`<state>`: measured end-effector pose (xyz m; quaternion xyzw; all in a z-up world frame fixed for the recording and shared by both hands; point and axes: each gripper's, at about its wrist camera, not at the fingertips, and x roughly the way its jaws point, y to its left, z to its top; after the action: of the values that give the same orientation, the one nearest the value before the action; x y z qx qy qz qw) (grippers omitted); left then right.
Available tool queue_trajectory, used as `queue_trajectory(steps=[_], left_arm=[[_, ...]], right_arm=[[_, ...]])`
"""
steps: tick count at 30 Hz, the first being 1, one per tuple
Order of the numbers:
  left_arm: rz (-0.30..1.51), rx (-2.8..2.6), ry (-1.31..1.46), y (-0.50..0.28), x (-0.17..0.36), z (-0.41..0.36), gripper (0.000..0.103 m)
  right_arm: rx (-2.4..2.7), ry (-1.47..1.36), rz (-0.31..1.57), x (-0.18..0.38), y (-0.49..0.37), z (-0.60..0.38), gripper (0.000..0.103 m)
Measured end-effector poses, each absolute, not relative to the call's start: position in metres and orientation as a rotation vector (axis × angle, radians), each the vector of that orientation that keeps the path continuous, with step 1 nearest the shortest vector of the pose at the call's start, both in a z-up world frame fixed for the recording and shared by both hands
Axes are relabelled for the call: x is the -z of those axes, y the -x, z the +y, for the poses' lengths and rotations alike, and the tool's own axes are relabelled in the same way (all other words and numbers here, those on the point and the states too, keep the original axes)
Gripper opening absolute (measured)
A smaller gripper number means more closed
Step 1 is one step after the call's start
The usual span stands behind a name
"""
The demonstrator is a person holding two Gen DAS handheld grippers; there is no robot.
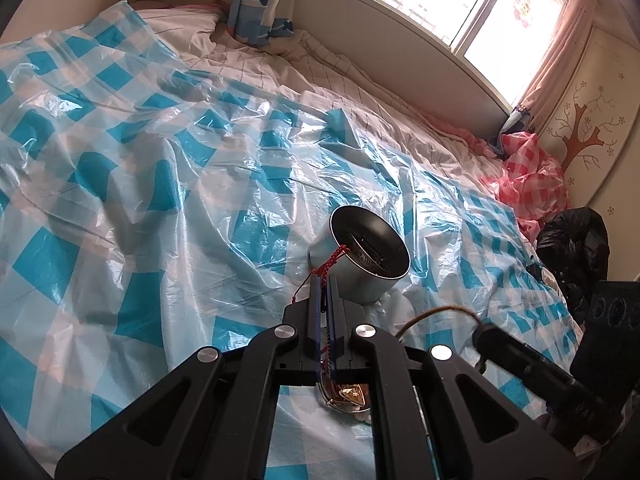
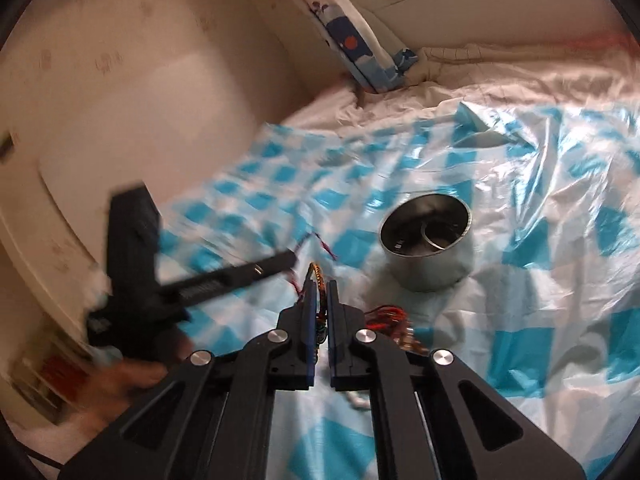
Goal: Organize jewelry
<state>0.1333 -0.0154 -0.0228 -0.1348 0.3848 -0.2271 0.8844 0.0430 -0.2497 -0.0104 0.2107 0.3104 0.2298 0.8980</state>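
My left gripper [image 1: 323, 276] is shut on a red braided cord [image 1: 334, 258] whose end drapes over the rim of a round metal tin [image 1: 360, 280]. The tin [image 2: 428, 276] stands tilted on the bed, with a bangle [image 2: 442, 238] and other pieces inside. In the right wrist view my right gripper [image 2: 320, 282] is shut on a brown multicoloured braided cord [image 2: 316, 274], just left of the tin. The left wrist view shows that cord as a brown loop [image 1: 440, 312] rising from the right gripper [image 1: 478, 336]. A gold-coloured piece [image 1: 348, 394] lies under the left gripper.
A blue-and-white checked plastic sheet [image 1: 160, 200] covers the bed. A small heap of red cords and jewelry [image 2: 388, 316] lies near the tin. A pink checked bag [image 1: 532, 176] and a black bag [image 1: 576, 248] sit at the bed's right edge. A hand [image 2: 120, 380] holds the left gripper [image 2: 290, 258].
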Motion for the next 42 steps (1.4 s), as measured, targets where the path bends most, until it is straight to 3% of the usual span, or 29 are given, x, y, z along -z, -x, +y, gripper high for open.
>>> queue_trajectory(steps=[8, 23, 36, 42], left_arm=[[0.771, 0.522, 0.299, -0.130, 0.018, -0.022, 0.002], [0.725, 0.599, 0.319, -0.160, -0.007, -0.059, 0.002], [0.755, 0.553, 0.263, -0.195, 0.008, -0.084, 0.002], [0.849, 0.500, 0.143, -0.211, 0.033, -0.101, 0.004]], right_arm=[[-0.367, -0.463, 0.674, 0.017, -0.050, -0.264, 0.006], [-0.202, -0.530, 0.568, 0.007, -0.076, -0.295, 0.006], [-0.189, -0.563, 0.571, 0.016, -0.117, -0.301, 0.006], [-0.209, -0.562, 0.676, 0.041, -0.148, -0.292, 0.006]])
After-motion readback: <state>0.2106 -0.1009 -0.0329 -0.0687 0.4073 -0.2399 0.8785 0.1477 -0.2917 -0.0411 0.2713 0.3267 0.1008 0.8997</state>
